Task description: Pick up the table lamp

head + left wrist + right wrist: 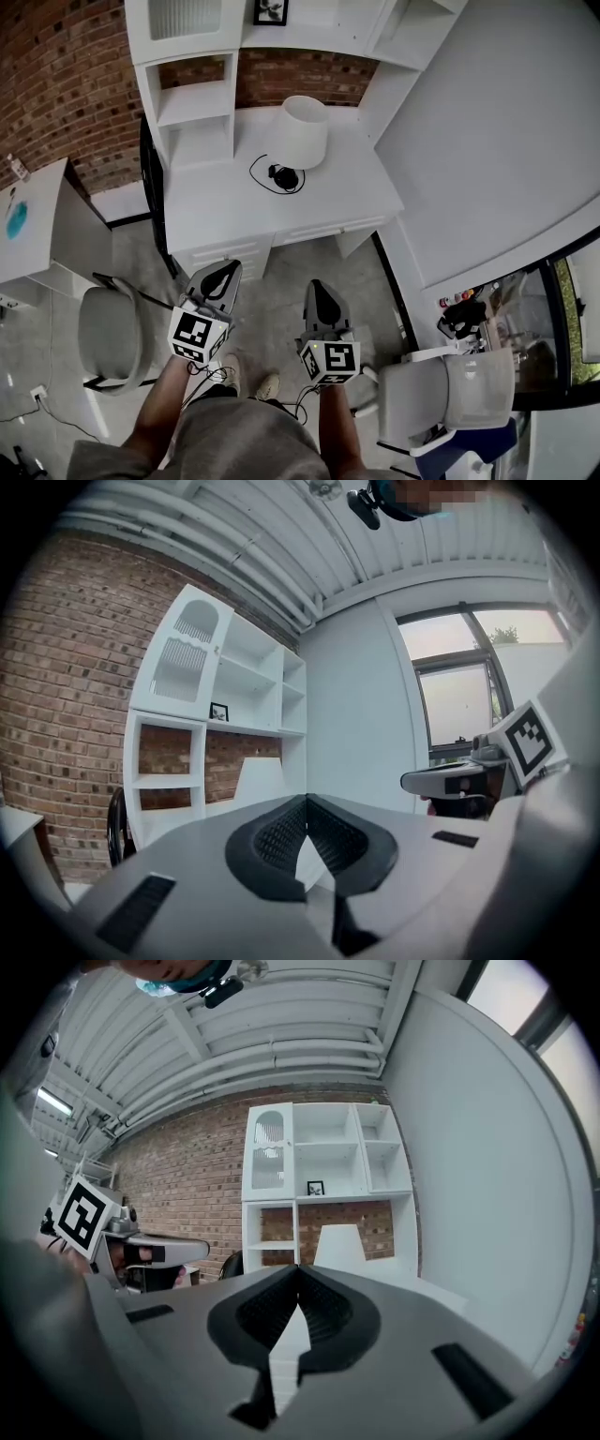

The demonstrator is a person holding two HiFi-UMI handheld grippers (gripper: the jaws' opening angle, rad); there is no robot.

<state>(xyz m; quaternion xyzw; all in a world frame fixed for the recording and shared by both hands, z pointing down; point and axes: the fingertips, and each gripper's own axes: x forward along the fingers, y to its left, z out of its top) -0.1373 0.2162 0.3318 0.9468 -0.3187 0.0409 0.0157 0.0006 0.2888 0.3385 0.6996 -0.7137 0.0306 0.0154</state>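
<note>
Both forearms reach forward side by side, holding the left gripper (228, 269) and right gripper (316, 285) level, jaws closed on nothing. The table lamp (302, 131) stands on the white desk (216, 206), well ahead

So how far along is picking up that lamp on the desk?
Nothing done yet: the lamp stands on the white desk, untouched. In hand: the left gripper and right gripper are shut and empty, held well short of the desk. Left: step up, open a gripper, grasp the lamp and lift it.
</note>
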